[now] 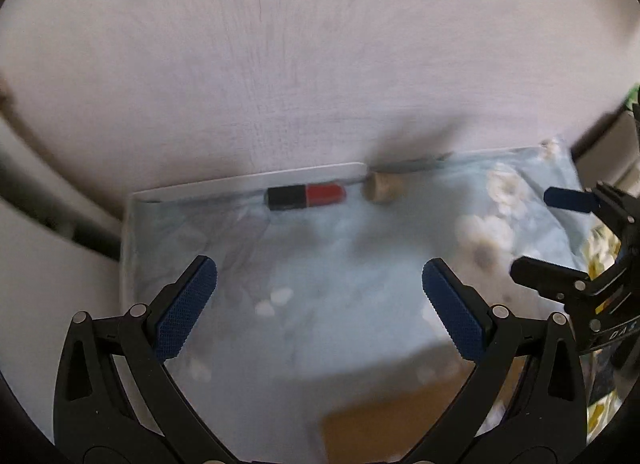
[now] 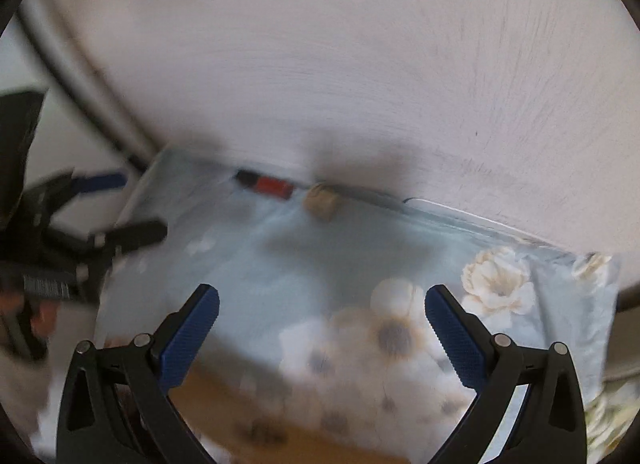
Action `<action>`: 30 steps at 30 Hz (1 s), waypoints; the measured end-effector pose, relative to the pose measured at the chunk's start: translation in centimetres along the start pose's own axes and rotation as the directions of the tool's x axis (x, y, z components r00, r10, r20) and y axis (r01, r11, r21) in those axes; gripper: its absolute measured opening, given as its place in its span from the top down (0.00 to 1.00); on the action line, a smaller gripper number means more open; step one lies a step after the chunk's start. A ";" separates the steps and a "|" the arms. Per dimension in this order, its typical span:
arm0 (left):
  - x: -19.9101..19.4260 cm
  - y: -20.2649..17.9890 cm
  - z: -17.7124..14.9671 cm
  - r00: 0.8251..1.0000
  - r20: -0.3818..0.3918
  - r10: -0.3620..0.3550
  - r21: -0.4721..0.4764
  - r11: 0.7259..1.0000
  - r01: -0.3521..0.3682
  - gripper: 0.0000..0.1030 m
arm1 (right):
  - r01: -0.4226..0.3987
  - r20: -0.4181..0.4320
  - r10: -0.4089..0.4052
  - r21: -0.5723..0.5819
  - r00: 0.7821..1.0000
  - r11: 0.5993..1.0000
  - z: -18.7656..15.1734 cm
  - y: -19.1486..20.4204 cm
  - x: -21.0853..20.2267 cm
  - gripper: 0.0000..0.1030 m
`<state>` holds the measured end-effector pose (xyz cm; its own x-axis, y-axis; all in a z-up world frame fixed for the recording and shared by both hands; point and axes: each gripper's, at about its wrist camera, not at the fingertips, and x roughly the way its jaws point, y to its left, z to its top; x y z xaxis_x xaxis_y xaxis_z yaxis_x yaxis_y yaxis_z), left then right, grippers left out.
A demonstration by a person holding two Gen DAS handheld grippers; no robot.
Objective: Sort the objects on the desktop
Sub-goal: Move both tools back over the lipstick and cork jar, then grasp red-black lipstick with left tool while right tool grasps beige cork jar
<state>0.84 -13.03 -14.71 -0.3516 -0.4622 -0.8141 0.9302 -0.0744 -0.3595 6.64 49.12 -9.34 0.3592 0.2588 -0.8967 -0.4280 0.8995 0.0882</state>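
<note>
Blue pads sit on the two black fingers of the left gripper (image 1: pixel 319 306), right at the bottom of the left wrist view. Its fingers are spread wide apart and hold nothing. It hangs above a pale blue cloth (image 1: pixel 320 264) with white flowers, and it points toward a pale wall (image 1: pixel 280 64) at the back.

On the far edge of the cloth, close to the wall, lies a black and red tube (image 1: pixel 306 197). It lies flat on its side. Its long side runs left to right along the wall, with the black end on the left and the red end on the right. Just beside its red end, with a small gap, lies a short tan cork (image 1: pixel 383 188). A thin dark stick (image 1: pixel 412 164) lies behind the cork, next to the wall; it is too blurry to name.

At the right edge of the same view the right gripper (image 1: pixel 548 236) comes in from the side. Its fingers are spread wide too, with nothing between them.

From the right wrist view, the right gripper hangs over the big flowers. A brown box (image 2: pixel 224 404) peeks out under the cloth's near edge.
</note>
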 end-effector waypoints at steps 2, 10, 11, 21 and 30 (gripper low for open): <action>3.0 0.6 0.8 1.000 -0.008 -0.004 -0.024 1.000 0.003 0.01 | -0.036 0.002 0.036 0.086 0.999 0.996 1.0 -0.9 2.6 0.00; 9.9 2.3 2.5 1.000 -0.017 -0.013 -0.097 0.995 0.012 0.09 | -0.105 0.034 0.100 0.262 0.994 0.959 2.5 -3.6 8.6 0.06; 10.3 2.4 2.6 1.000 -0.016 -0.019 -0.097 0.995 0.018 0.09 | -0.120 0.040 0.114 0.265 0.993 0.957 2.6 -3.8 8.8 0.09; 12.7 1.2 2.6 1.000 -0.009 -0.014 -0.044 0.999 0.013 0.08 | -0.163 0.038 0.158 0.278 0.987 0.947 3.2 -4.8 10.7 0.25; 13.5 1.7 1.9 1.000 -0.004 0.011 -0.041 0.999 -0.012 0.19 | -0.072 0.035 0.066 0.204 0.997 0.976 3.3 -3.0 11.4 0.40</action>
<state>-2.13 -21.08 -25.39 -0.3415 -0.4591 -0.8201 0.9291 -0.0331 -0.3683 14.76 50.56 -18.43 0.3586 0.3301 -0.8732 -0.2742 0.9314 0.2395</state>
